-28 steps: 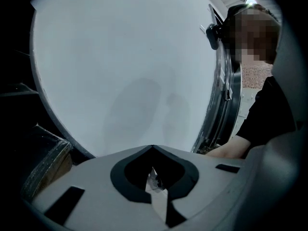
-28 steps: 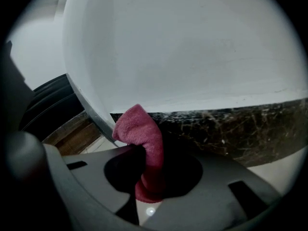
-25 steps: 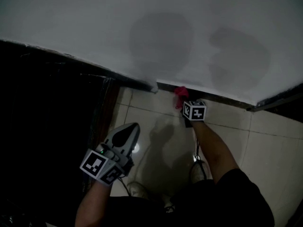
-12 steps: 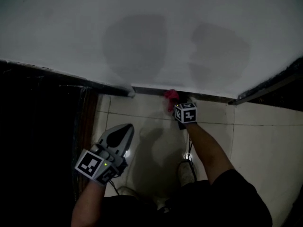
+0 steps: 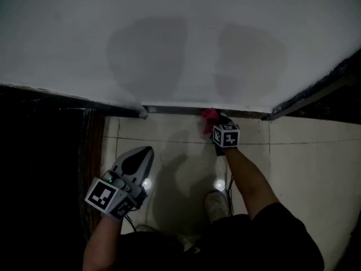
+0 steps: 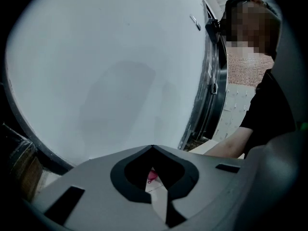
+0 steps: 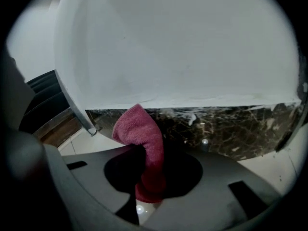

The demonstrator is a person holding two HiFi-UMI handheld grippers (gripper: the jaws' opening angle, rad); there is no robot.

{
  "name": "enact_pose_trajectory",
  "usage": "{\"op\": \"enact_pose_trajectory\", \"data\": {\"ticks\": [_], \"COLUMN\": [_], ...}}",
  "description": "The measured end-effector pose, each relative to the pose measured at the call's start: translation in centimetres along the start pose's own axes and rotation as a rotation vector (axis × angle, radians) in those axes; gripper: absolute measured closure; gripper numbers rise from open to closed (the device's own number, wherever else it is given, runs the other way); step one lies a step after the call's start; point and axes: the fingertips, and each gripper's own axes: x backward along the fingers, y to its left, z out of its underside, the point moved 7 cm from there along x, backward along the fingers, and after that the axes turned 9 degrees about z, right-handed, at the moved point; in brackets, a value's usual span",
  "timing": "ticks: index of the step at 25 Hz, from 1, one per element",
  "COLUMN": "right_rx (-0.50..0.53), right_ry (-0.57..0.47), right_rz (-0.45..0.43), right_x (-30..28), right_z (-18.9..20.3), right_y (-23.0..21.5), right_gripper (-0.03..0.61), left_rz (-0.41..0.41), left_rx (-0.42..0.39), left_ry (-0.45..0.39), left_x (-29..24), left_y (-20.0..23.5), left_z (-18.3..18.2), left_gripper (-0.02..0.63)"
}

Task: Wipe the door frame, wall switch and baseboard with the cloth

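My right gripper is shut on a folded red cloth, low against the dark marble baseboard at the foot of the white wall. In the right gripper view the red cloth sticks up out of the jaws of the right gripper, its top touching or just short of the baseboard. My left gripper hangs over the floor tiles, jaws closed with nothing in them. The left gripper faces the wall, with a sliver of the cloth visible through its jaws. No wall switch is in view.
A dark door frame runs down the left; another dark frame edge rises at the right. The light floor tiles carry two lamp reflections. A person's shoes stand near the wall. A person in black shows at the right of the left gripper view.
The view has shifted along the wall, so the baseboard corner now sits further left. My right gripper with the cloth stays at the baseboard, a little further right of that corner. The left gripper holds about the same place.
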Motion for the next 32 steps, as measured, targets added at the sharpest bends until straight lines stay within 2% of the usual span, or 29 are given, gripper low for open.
{"op": "enact_pose_trajectory", "data": {"ticks": [7,19,27,32], "right_rx": [-0.041,-0.083,-0.069,-0.065], "right_ry": [0.004,0.010,0.025,0.023], "right_rz": [0.055,0.085,0.090,0.131], "right_x": [1.1,2.4,3.3,3.6], "right_z": [0.4,1.0,1.1,1.5], "right_y": [-4.0,-8.5,-11.9,-13.7], "right_gripper": [0.499,0.499,0.499,0.499], "left_rz": [0.021,0.047,0.038,0.051], "left_rx": [0.005,0.008,0.004,-0.001], "left_ry": [0.019,0.042,0.044,0.052], "left_x": [-1.5,-3.5,-4.2,-4.5], "left_y": [-0.5,-1.1,-0.9,-1.0], "left_z": [0.1,0.6,0.8,1.2], "left_gripper": [0.623,0.623,0.623,0.623]}}
